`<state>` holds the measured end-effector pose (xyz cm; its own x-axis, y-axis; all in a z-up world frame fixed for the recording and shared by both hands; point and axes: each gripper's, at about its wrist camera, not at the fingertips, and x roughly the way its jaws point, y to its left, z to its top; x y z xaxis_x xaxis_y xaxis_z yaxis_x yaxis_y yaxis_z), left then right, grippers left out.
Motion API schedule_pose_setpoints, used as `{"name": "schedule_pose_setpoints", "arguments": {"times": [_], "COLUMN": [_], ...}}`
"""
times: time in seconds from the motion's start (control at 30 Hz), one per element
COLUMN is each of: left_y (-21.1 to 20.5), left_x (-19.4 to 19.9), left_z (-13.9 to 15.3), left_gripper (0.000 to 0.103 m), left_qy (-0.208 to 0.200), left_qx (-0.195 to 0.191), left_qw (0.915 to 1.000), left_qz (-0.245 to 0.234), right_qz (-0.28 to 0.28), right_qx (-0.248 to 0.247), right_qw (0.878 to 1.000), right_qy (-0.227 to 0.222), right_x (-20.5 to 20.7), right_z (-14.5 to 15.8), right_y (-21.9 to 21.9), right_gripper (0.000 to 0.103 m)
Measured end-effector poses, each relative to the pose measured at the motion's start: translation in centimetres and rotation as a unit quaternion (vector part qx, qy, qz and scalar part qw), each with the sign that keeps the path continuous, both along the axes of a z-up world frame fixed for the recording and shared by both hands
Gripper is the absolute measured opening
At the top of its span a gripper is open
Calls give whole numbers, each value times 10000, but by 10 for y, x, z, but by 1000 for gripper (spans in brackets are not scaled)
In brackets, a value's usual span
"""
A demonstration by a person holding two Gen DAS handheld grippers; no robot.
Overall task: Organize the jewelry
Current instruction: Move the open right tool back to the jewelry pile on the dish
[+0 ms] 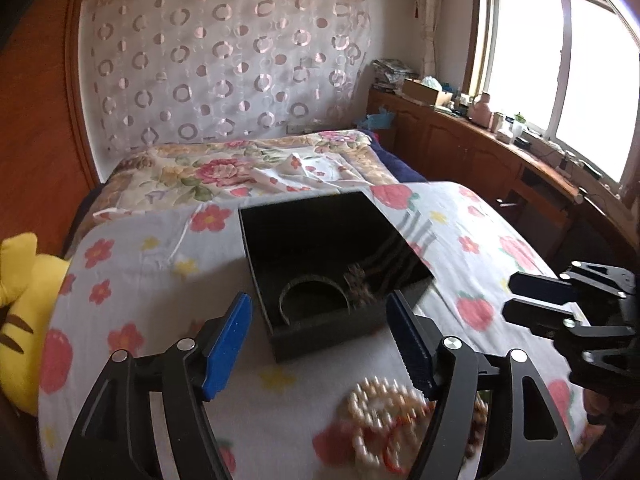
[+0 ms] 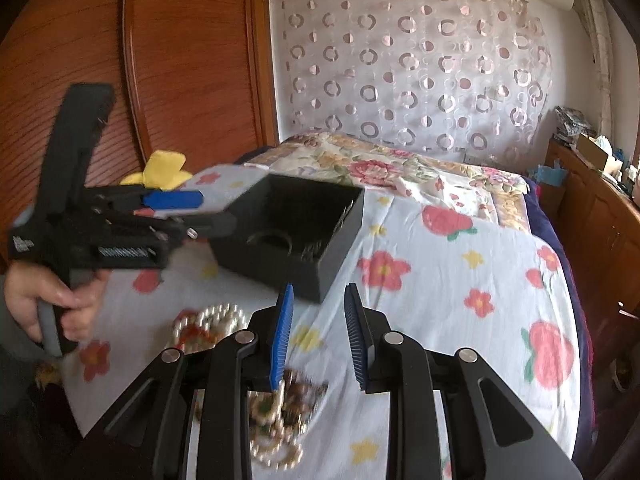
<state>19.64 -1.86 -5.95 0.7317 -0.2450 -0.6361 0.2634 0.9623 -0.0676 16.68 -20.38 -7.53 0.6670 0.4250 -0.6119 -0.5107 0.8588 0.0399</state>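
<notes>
I am between pieces, with the black box (image 1: 320,272) lying open on the flowered bed sheet (image 1: 152,280) and a dark bangle (image 1: 312,292) plus a blurred, prickly-looking ornament beside it already lying inside, so I judge the sorting partly done. My left gripper (image 1: 320,336) hovers in front of the box, its blue ribbed fingers (image 1: 228,340) spread wide with nothing between them. My right gripper (image 2: 318,340) has its fingers only partly apart and likewise holds nothing. The remaining jewelry is close under both tools: a coiled string of cream pearls (image 1: 380,412) on the sheet, round and glossy, with some red bits tangled in, and just beside it a darker heap of brown and green beads (image 2: 296,400), too blurred to sort out. The next move, as I see it, calls for lowering one pair of fingers onto the pearl coil and pinching several strands at once, since loose beads will slide and the soft sheet may bunch up.
</notes>
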Motion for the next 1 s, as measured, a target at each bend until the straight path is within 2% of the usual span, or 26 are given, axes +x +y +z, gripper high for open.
{"name": "schedule_pose_setpoints", "arguments": {"times": [0.13,0.3,0.5,0.8,1.0], "left_y": [2,0,-7,-3,2], "left_x": [-26,-56,-74,-98,-103], "left_z": [-11,-32,-40,-47,-44], "left_gripper": [66,42,24,24,24], "left_qy": [109,370,493,556,506], "left_qx": [-16,-97,-133,-78,-139], "left_qw": [9998,9982,9960,9959,9966], "left_qz": [-179,-466,-729,-710,-635], "right_qz": [19,-3,-6,-13,-23], "right_qx": [-15,-71,-32,-177,-229], "right_qw": [9999,9993,9990,9990,9976], "right_qy": [166,371,452,402,649], "right_x": [-16,-28,-32,-40,-36], "right_z": [-15,-33,-43,-40,-49], "right_y": [-3,-6,-5,-6,-7], "right_gripper": [29,29,29,29,29]}}
